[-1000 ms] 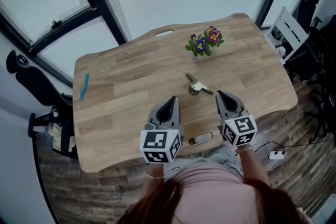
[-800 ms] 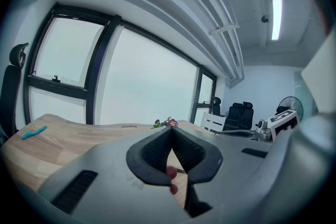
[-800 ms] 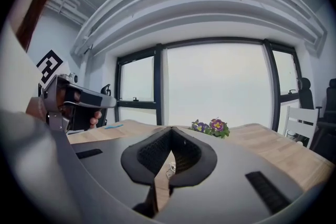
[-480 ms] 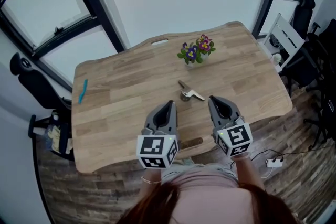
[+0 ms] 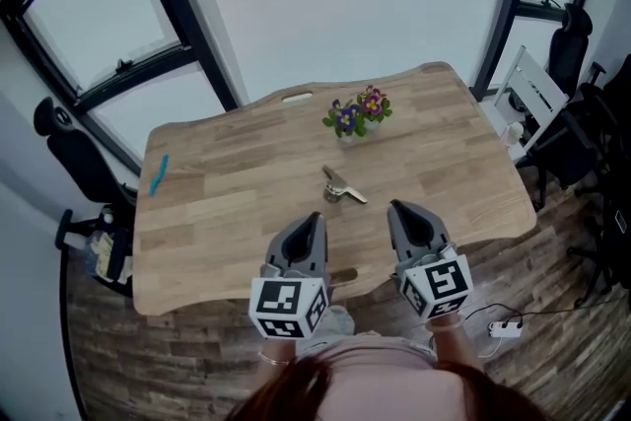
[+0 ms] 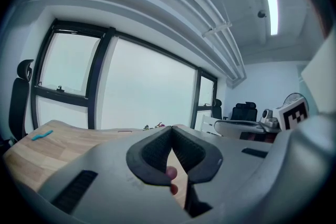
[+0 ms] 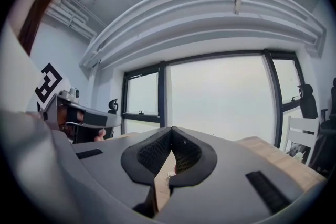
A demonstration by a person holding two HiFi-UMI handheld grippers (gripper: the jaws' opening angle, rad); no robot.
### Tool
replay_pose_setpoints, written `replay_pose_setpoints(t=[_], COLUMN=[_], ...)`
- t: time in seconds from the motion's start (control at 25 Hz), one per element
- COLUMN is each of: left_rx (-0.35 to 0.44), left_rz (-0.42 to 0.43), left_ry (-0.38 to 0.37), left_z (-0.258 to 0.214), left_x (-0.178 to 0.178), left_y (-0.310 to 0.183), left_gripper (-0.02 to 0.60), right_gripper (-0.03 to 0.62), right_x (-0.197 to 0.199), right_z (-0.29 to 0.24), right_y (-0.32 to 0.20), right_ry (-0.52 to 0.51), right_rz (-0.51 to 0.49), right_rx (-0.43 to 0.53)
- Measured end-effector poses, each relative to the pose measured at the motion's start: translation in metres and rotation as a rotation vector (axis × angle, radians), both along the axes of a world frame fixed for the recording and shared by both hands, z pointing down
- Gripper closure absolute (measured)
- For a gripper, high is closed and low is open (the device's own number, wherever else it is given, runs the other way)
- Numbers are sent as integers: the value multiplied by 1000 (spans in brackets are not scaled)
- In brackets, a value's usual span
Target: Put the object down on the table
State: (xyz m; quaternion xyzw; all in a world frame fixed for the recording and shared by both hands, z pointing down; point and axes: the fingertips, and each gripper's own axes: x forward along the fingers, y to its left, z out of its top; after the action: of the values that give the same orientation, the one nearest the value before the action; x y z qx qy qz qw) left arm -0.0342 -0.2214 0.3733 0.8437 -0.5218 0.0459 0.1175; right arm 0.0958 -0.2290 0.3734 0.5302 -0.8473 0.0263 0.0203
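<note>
Both grippers have drawn back from the metal object toward the person, and the object itself lies where it lay before.

1. Left gripper (image 5: 313, 222): jaws together, pads meeting at the tip, nothing clamped between them. In the left gripper view a fingertip of the person (image 6: 171, 171) shows through the gap behind the pads.
2. Right gripper (image 5: 397, 210): jaws together, pads meeting at the tip, nothing between them.
3. Both grippers are held side by side above the near edge of the table (image 5: 237, 202), apart from each other, tips pointing away from the person.
4. Metal object (image 5: 341, 187): lying flat on the wooden tabletop near its middle, beyond the two tips and between their lines of aim, touched by neither gripper.
5. Flower pot (image 5: 355, 113): upright on the table, farther back than the metal object and apart from it.
6. Blue pen (image 5: 158, 175): lying near the table's left edge, well apart from everything else.
7. Surroundings: a black chair (image 5: 61, 145) stands beside the table on the left, a white chair (image 5: 528, 86) on the right, and a power strip (image 5: 505, 328) lies on the wooden floor.
</note>
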Motion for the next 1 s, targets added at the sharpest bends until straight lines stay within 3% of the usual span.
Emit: replay_pose_setpoints(t=[0.52,1.0], left_rx=[29,35], left_rz=[-10,-22], left_ry=[-4,-32], left_z=[-18,-26], left_x=[39,63], left_y=[56,102], left_gripper=[580,580], right_gripper=[594,594], right_x=[26,52], right_z=[-32,-43], right_y=[66,116], right_ry=[76,42], right_rz=[-24,-11], right_rx=[135,158])
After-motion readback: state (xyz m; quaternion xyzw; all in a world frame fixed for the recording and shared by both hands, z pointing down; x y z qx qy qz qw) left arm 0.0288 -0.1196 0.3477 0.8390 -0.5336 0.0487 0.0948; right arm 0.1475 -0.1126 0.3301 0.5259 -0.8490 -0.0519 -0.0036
